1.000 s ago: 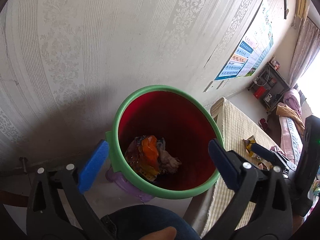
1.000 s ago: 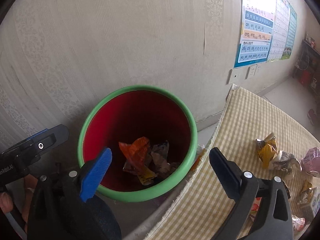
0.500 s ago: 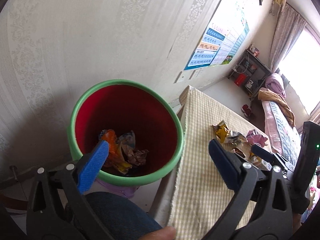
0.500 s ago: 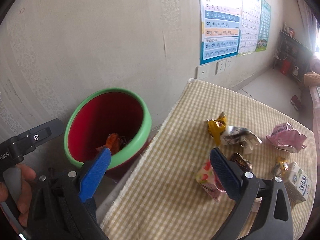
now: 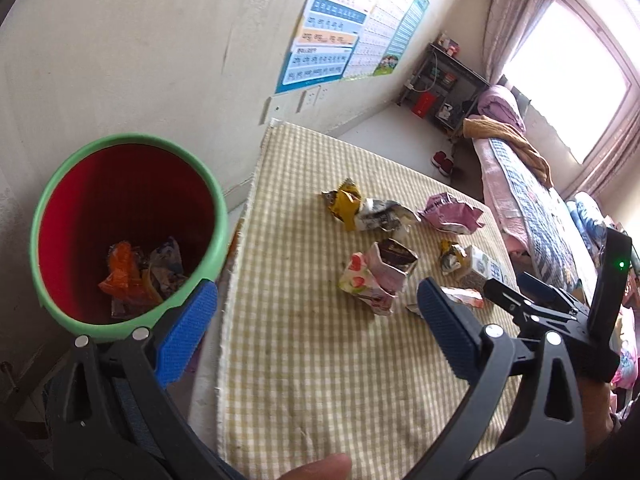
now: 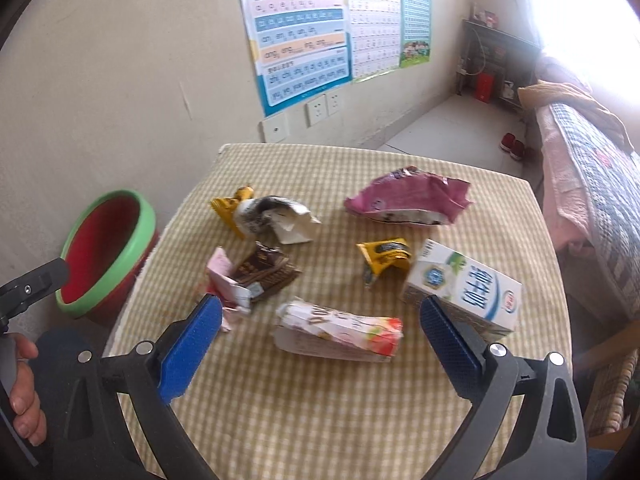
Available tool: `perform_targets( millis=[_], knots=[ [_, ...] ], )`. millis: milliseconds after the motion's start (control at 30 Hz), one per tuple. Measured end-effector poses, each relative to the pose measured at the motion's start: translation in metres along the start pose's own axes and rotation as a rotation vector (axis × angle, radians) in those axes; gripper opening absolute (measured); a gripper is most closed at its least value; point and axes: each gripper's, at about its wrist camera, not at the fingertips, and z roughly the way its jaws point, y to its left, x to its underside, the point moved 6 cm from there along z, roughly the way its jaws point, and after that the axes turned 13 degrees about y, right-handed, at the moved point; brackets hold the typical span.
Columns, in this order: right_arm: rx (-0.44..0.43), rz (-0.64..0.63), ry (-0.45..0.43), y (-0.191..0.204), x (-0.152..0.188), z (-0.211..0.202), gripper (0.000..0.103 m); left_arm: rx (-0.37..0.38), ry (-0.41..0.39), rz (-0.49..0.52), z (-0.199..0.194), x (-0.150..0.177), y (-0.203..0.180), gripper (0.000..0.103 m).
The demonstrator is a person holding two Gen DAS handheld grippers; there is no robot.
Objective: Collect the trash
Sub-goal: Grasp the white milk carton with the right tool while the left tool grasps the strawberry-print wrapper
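Observation:
A red bin with a green rim [image 5: 128, 224] [image 6: 108, 256] stands left of the checked table [image 6: 320, 400] and holds several crumpled wrappers [image 5: 140, 272]. On the table lie a pink bag [image 6: 408, 200], a yellow and white wrapper [image 6: 264, 216], a brown and pink wrapper [image 6: 256, 276], a small yellow wrapper [image 6: 384, 256], a milk carton [image 6: 464, 288] and a crushed strawberry carton [image 6: 340, 332]. My right gripper [image 6: 320, 328] is open, hovering just in front of the strawberry carton. My left gripper [image 5: 316, 324] is open above the table's left edge, beside the bin.
A wall with posters [image 6: 296, 32] and sockets [image 6: 324, 108] runs behind the table. A bed with a quilt [image 6: 592, 176] stands to the right, a dark shelf [image 6: 496, 64] at the far end. A hand [image 6: 24, 396] grips the left tool's handle.
Both grippers have swung right, away from the bin mouth and over the table. The trash on the cloth now fills both views; the bin has slid to the left edge.

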Motion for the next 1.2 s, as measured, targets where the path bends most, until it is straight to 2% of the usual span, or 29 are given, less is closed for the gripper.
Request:
perform_targets(
  millis=[167,300,433,600,767,833,1067,1200],
  knots=[
    [0.045,0.055,0.010,-0.048,0.011,-0.002,0.096,0.006,0.075,0.077,0.029,0.005,-0.033,0.098],
    [0.072,0.057,0.025,-0.072,0.019,0.000,0.096,0.010,0.140,0.084,0.054,0.010,-0.045,0.098],
    [0.102,0.033,0.049,-0.088,0.024,0.009,0.096,-0.025,0.177,0.097,0.073,0.011,-0.052,0.098],
    [0.135,-0.017,0.073,-0.100,0.024,0.023,0.096,-0.026,0.221,0.074,0.094,0.011,-0.052,0.097],
    [0.150,-0.081,0.106,-0.110,0.015,0.039,0.096,-0.017,0.246,0.040,0.106,0.007,-0.047,0.089],
    [0.151,-0.117,0.131,-0.112,0.013,0.046,0.096,-0.012,0.260,0.024,0.110,0.007,-0.045,0.083],
    [0.156,-0.201,0.189,-0.117,0.004,0.068,0.096,0.003,0.264,0.007,0.114,0.008,-0.042,0.082],
    [0.137,-0.226,0.222,-0.119,-0.003,0.085,0.096,0.004,0.274,0.003,0.119,0.007,-0.042,0.078]
  ],
)
